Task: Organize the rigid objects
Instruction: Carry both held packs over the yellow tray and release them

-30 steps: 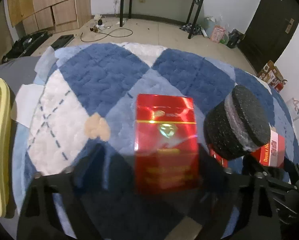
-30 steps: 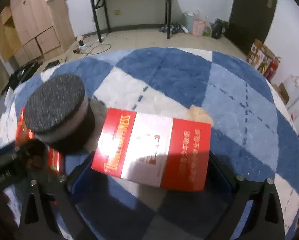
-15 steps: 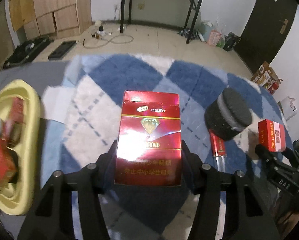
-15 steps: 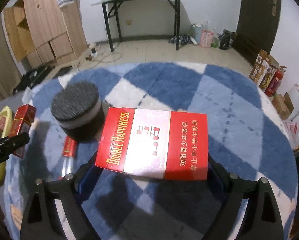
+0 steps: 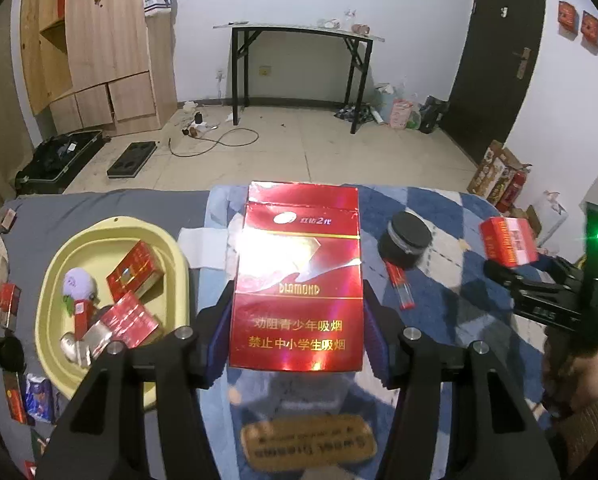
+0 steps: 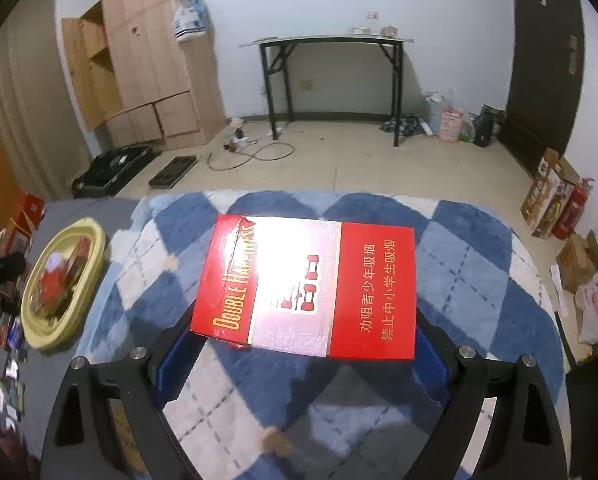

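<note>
My left gripper (image 5: pixel 297 344) is shut on a shiny red Diamond cigarette pack (image 5: pixel 299 276) and holds it upright above the blue-and-white rug (image 5: pixel 451 280). My right gripper (image 6: pixel 305 344) is shut on a red-and-white Double Happiness pack (image 6: pixel 305 286), held sideways above the rug (image 6: pixel 479 280); it also shows in the left wrist view (image 5: pixel 509 242). A yellow basin (image 5: pixel 55 280) at the left holds several red packs and small items; it shows in the right wrist view (image 6: pixel 87 288) too.
A black round container (image 5: pixel 405 240) and a thin red-capped tube (image 5: pixel 399 284) lie on the rug right of the left gripper. Loose packs (image 5: pixel 11 300) litter the grey floor by the basin. A black table (image 5: pixel 299 36) and wooden cabinet (image 5: pixel 99 40) stand far back.
Both grippers have risen well above the rug with their packs. The basin has come into view at the left; the black container now looks small and far below.
</note>
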`<state>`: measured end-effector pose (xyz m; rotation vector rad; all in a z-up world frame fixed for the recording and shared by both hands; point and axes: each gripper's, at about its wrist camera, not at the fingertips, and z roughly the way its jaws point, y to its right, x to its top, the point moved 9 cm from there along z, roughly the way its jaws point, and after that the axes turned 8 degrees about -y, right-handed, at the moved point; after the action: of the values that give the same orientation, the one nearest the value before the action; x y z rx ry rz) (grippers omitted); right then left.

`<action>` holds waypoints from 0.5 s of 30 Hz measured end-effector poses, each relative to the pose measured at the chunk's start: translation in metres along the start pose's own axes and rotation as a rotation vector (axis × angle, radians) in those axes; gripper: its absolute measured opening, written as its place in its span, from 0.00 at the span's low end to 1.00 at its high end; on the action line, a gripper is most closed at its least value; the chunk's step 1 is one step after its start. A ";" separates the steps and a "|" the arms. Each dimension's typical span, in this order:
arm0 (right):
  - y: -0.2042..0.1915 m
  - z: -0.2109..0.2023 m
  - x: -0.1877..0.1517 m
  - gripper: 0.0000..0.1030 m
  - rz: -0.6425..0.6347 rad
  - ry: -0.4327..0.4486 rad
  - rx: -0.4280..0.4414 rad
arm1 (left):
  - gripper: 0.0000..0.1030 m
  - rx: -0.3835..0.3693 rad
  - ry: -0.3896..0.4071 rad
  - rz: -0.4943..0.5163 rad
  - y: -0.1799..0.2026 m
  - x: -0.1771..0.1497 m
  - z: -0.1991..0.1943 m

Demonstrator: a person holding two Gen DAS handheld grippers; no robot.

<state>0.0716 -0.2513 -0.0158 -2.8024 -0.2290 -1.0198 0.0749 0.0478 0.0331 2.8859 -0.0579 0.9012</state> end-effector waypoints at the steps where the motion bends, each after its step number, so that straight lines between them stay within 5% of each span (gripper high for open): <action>1: -0.002 -0.001 -0.003 0.89 -0.008 -0.004 -0.001 | 0.56 -0.007 0.002 -0.005 -0.001 -0.002 -0.003; 15: -0.011 0.020 -0.016 0.89 -0.002 -0.080 0.011 | 0.56 -0.063 -0.006 -0.086 -0.015 -0.003 0.010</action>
<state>0.0697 -0.2378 -0.0398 -2.8362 -0.2464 -0.9046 0.0789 0.0612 0.0221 2.8091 0.0360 0.8602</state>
